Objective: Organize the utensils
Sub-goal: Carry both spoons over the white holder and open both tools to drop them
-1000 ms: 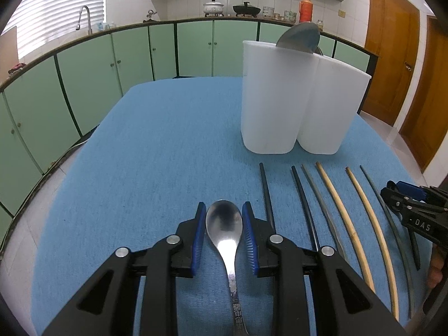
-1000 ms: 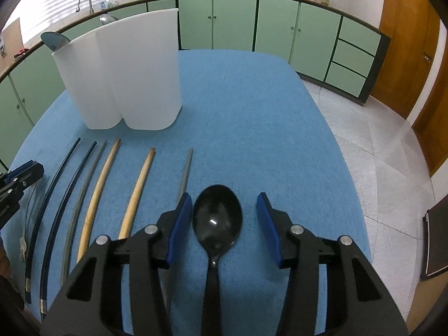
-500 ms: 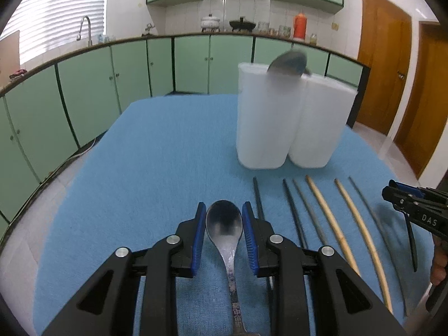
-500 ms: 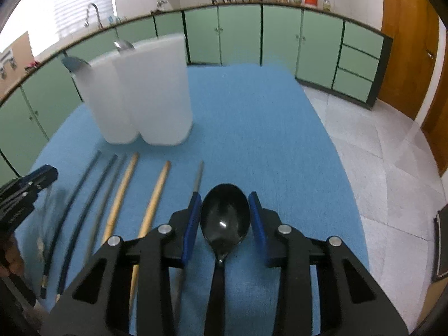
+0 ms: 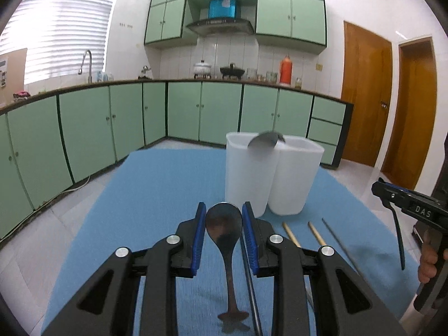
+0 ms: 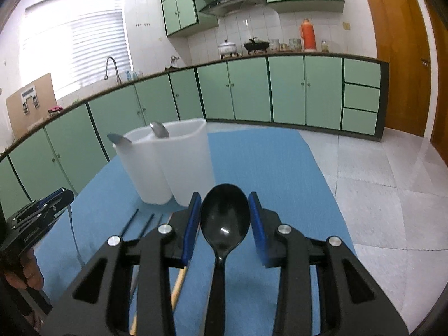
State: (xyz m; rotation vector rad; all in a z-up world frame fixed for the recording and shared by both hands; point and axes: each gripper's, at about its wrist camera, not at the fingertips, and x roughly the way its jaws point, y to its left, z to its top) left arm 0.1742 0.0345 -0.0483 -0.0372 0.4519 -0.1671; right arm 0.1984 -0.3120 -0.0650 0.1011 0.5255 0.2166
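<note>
My left gripper (image 5: 224,218) is shut on a metal spoon (image 5: 224,224) and holds it lifted above the blue mat, bowl forward. My right gripper (image 6: 224,210) is shut on a black plastic spoon (image 6: 224,218), also lifted. A white two-compartment holder (image 5: 268,173) stands ahead on the mat, with a metal spoon bowl (image 5: 264,141) sticking out of it. In the right wrist view the holder (image 6: 168,165) shows two spoon tips (image 6: 159,130). Chopsticks (image 5: 316,233) lie in a row on the mat below the grippers.
The blue mat (image 5: 156,196) covers the table, and its edges drop to a tiled floor (image 6: 378,190). Green cabinets (image 5: 112,128) ring the room. The other gripper's body (image 5: 414,210) shows at the right edge of the left wrist view.
Both grippers have risen off the mat and tilted up with their spoons. The right gripper closed onto the black spoon. The holder now looks farther and lower.
</note>
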